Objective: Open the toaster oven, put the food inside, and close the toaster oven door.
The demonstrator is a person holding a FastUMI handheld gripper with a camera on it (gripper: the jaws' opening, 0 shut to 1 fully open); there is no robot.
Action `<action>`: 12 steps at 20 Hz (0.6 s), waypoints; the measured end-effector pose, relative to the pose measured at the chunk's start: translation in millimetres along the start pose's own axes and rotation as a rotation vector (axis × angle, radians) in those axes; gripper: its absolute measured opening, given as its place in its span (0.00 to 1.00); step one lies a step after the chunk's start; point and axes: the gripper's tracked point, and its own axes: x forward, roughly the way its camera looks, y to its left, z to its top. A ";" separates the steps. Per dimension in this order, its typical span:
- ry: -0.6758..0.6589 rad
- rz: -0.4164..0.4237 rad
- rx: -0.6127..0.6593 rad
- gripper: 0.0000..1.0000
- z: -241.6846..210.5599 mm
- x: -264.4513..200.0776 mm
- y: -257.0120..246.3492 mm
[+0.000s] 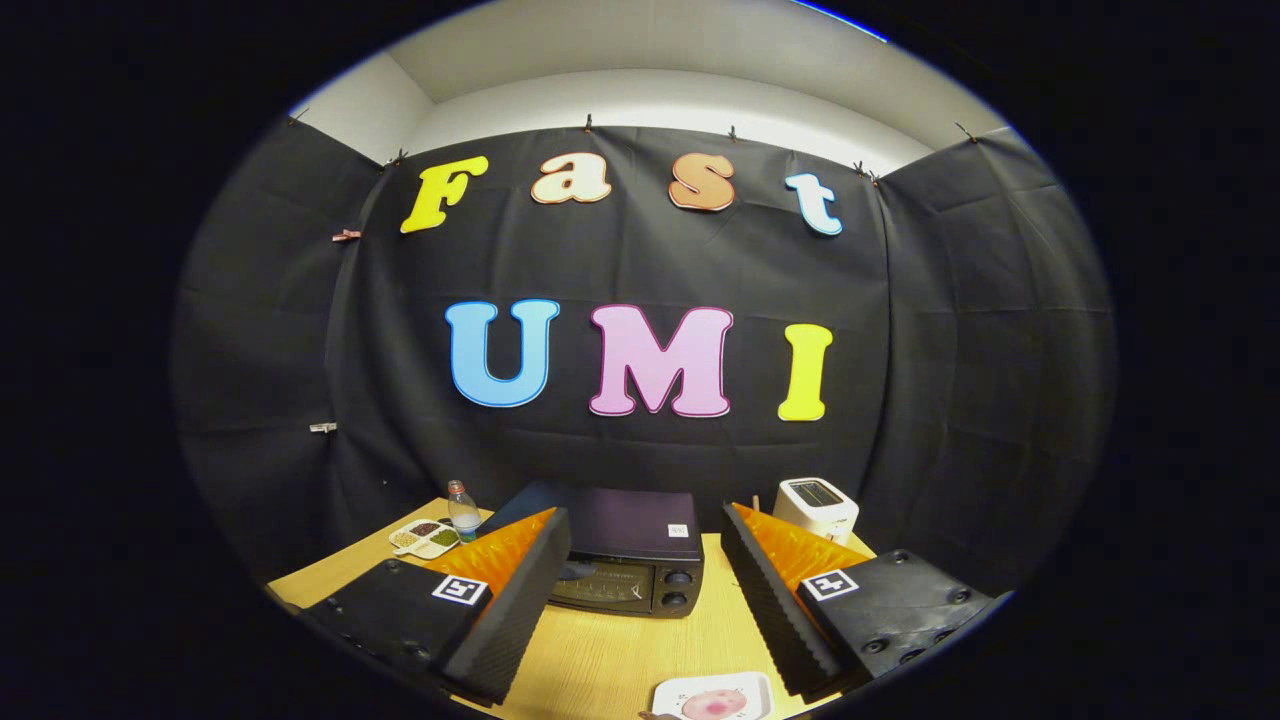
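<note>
While the gripper (pixel 640 590) hangs above the near part of the tabletop (pixel 620 660), its two fingers are spread wide with nothing between them but air. And look what sits framed in that gap: the toaster oven (pixel 630 565), dark and boxy, straight ahead of the fingers and set well back toward the far edge of the tabletop. Its door looks closed, glass front facing this way, with two knobs at the right end of the front panel. The box's long axis runs left to right, square across the line the fingers point along, so the door's upper edge presents itself broadside to the tool. That is the relation everything turns on: my read is that opening comes first, and it calls for a straight run forward and down to the top of the door; I can't make out a handle clearly from here.

Now the food: a small plate (pixel 715 697) at the near edge of the tabletop, just inside the right finger, carries something pale and pink. It lies nearer the tool than the oven does, but it should wait its turn.

Off the line of play, a white toaster (pixel 818 505) stands by the far right corner, a plastic bottle (pixel 463 511) and a divided snack tray (pixel 425 538) toward the far left. Nothing of the task appears done yet.
</note>
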 end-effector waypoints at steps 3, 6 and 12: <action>0.028 0.009 0.017 0.98 -9.9 18.8 5.7; 0.056 0.028 0.036 0.98 -19.3 44.6 24.6; 0.151 0.089 0.055 0.98 -59.7 109.0 84.9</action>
